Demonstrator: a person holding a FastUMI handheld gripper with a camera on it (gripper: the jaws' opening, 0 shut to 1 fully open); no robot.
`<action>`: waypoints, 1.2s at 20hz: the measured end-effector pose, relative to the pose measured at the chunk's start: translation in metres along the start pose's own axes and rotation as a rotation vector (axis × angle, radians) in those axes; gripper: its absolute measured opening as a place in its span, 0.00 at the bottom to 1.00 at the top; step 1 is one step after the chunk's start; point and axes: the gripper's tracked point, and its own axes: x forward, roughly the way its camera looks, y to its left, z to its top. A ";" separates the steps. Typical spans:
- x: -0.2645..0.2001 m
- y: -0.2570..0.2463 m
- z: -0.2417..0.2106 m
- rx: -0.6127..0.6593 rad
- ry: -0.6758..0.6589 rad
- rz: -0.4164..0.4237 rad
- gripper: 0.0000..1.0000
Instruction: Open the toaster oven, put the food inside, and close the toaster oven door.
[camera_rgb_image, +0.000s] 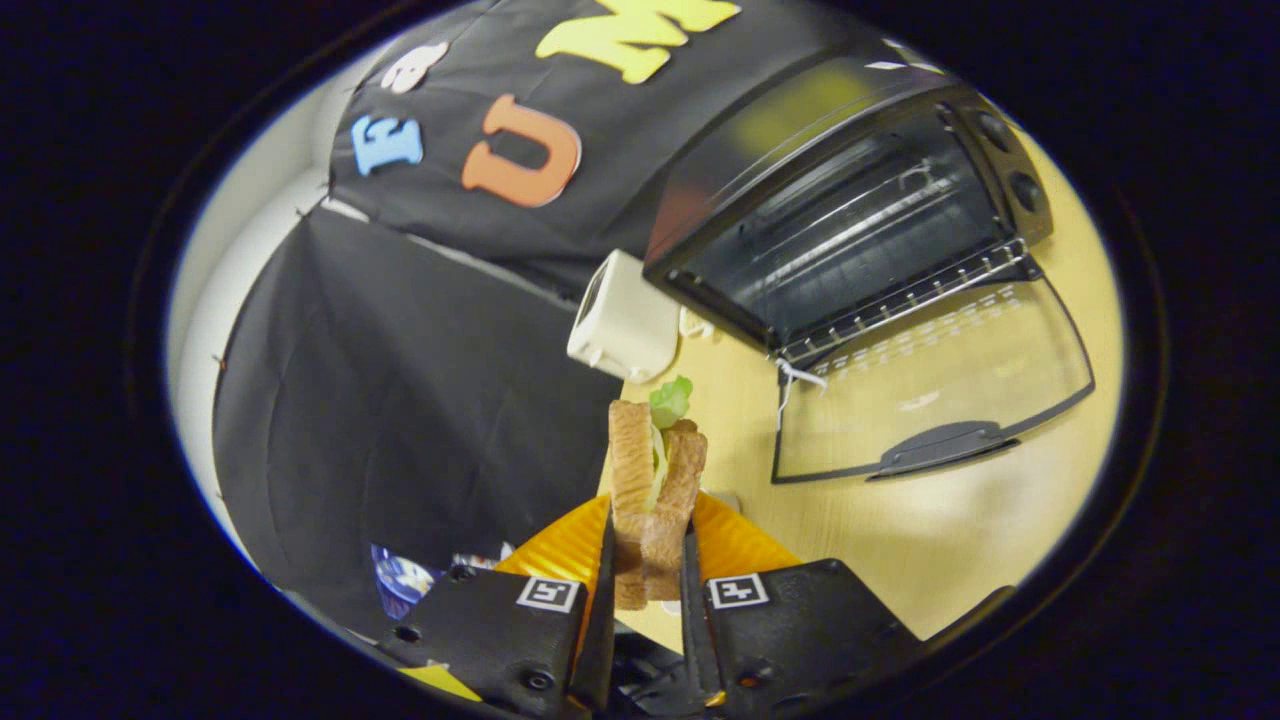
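Already the gripper is clamped on the sandwich, both fingers pressing its bread. The toaster oven stands open ahead and to the right, door down. Next comes carrying the sandwich onto the rack.

Black toaster oven, brown sandwich, orange plate, cream toaster.

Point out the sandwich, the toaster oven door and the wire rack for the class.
sandwich (655, 480): gripper view, on its bread, between the gripper (648, 580) fingers.
toaster oven door (930, 390): gripper view, on its open glass pane.
wire rack (900, 300): gripper view, on its front edge.
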 end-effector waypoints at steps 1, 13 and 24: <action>-0.001 -0.010 0.013 0.020 -0.053 -0.013 0.33; -0.032 -0.052 0.103 0.201 -0.491 0.021 0.34; 0.047 -0.101 0.187 0.306 -0.592 -0.051 0.34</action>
